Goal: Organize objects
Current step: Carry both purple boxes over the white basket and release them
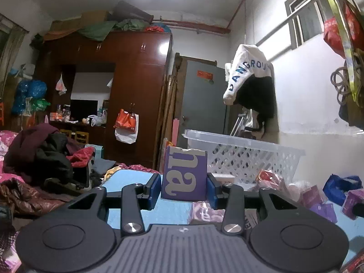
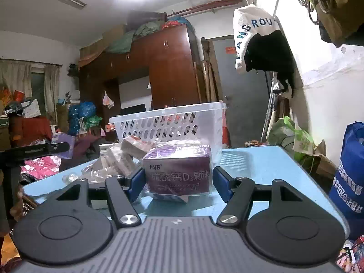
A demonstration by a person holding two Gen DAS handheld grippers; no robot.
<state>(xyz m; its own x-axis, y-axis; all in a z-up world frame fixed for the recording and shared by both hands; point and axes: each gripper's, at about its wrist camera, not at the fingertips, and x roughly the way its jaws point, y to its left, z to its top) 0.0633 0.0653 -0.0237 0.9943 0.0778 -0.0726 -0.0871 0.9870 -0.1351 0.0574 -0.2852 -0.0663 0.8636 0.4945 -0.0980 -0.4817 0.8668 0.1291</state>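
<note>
My left gripper (image 1: 184,187) is shut on a purple box with large pale letters (image 1: 185,175) and holds it upright above the light blue table (image 1: 127,182). A white lattice basket (image 1: 245,157) stands behind it to the right. In the right wrist view, my right gripper (image 2: 178,179) is open, with its blue pads on either side of a purple medicine box in clear wrap (image 2: 178,173) that rests on the table (image 2: 261,166). There is a small gap at the right pad. The basket (image 2: 168,122) stands just behind the box.
More purple and pink wrapped boxes (image 1: 318,198) and a blue bag (image 1: 341,184) lie on the table at the right. Clear-wrapped packets (image 2: 118,159) lie left of the right gripper. A blue shopping bag (image 2: 350,175) stands at the table's right edge. Clothes cover the bed (image 1: 41,159) at the left.
</note>
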